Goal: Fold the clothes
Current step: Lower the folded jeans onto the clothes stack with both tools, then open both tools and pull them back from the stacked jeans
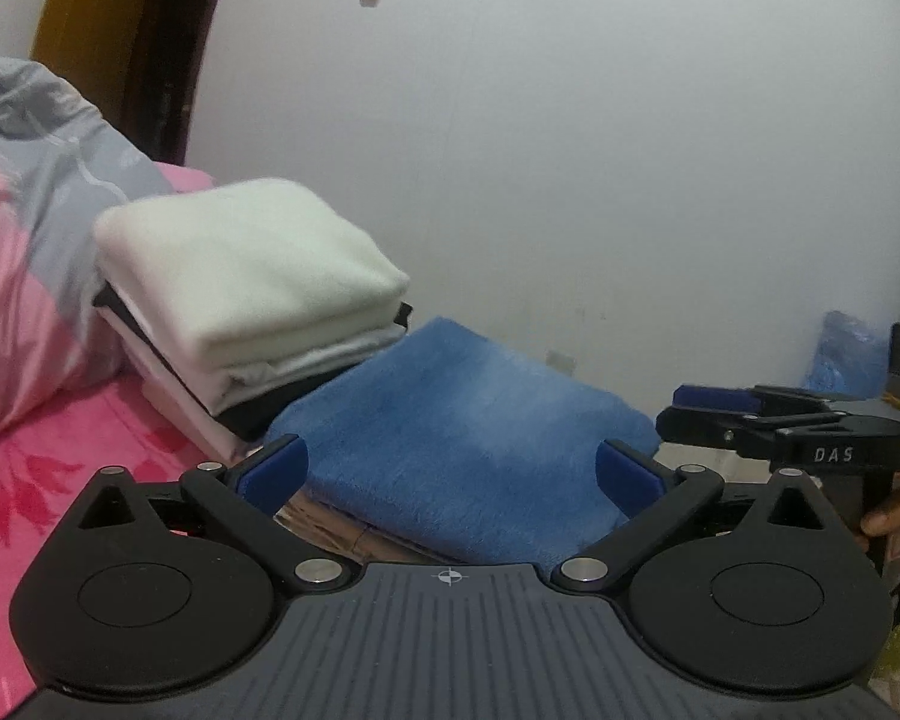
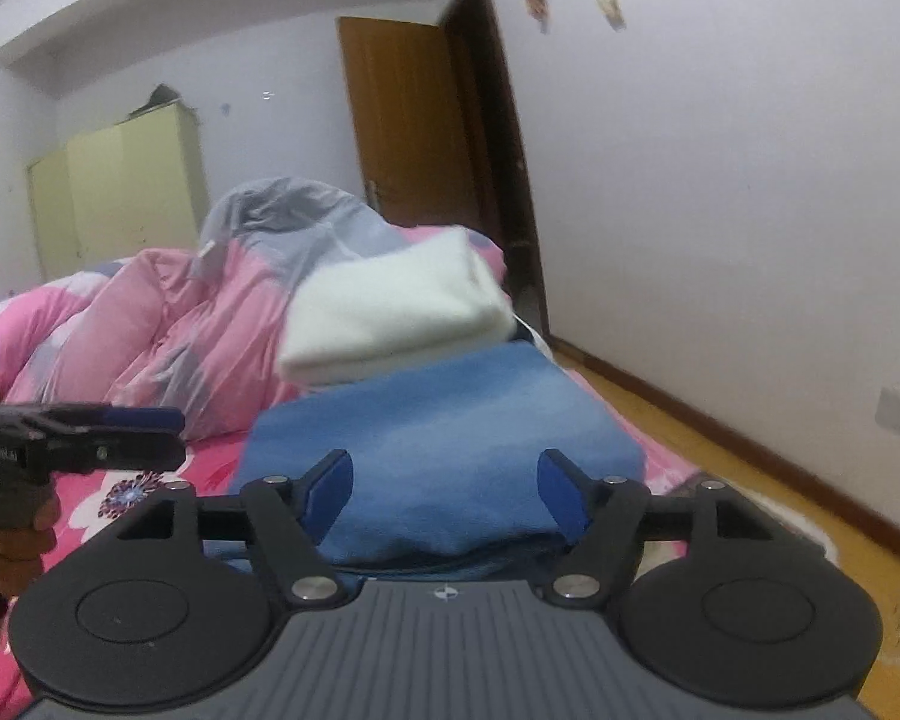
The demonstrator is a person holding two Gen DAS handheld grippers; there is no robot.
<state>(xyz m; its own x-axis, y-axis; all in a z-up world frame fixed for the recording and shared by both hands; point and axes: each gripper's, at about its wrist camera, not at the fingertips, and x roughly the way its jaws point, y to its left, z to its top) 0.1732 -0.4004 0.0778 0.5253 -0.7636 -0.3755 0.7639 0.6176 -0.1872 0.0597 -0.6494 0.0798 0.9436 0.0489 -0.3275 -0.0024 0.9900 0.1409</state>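
The left hand-held gripper [image 1: 449, 469] hangs with its blue-padded fingers spread wide, holding nothing, pointed at a folded blue garment [image 1: 468, 426] that lies on the bed [image 1: 60, 480]. The right hand-held gripper [image 2: 444, 489] is likewise spread wide and empty, its fingers to either side of the near edge of the same blue garment [image 2: 444, 450] without clearly touching it. Just behind the blue piece, touching its far edge, stands a stack of folded clothes [image 1: 252, 300] with a thick white one on top and dark and pale layers under it. Beside the stack, a rumpled pink and grey quilt [image 1: 24, 228] is heaped on the pink flowered bed sheet. In the left wrist view the right gripper shows from the side at the right edge, with a hand [image 1: 897, 519] around its handle; in the right wrist view the left gripper appears at the left edge, held by the other hand [image 2: 12, 546]. A brown door [image 2: 414, 126] stands open against the white wall, and a pale yellow wardrobe [image 2: 120, 192] is at the far end of the room.
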